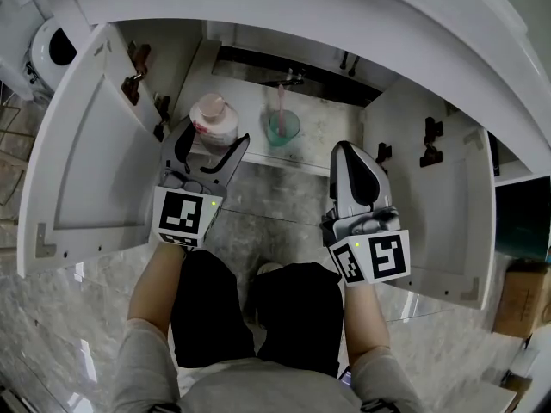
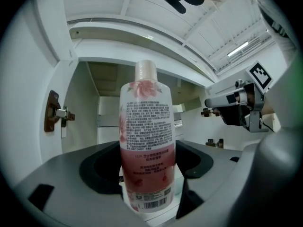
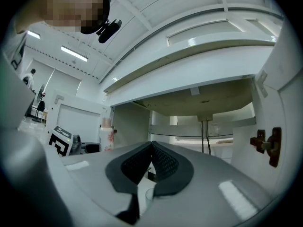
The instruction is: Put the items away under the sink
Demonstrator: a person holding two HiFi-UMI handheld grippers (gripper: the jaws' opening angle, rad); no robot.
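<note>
Left tongs (image 1: 215,140) stand open around a pink-and-white toiletry bottle (image 1: 213,114), which is upright on the floor of the under-sink cabinet (image 1: 340,136). Right tongs (image 1: 346,155) are closed and empty, just outside. Placing looks nearly done; next, the left jaws should back straight out without tipping it. One bottle, one green cup (image 1: 284,129) holding one toothbrush (image 1: 279,100), two open doors (image 1: 95,144).

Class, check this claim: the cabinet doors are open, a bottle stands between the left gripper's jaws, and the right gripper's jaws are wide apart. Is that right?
No: the right gripper's jaws are together, as the right gripper view shows. The doors are open and the bottle stands between the left gripper's jaws.
</note>
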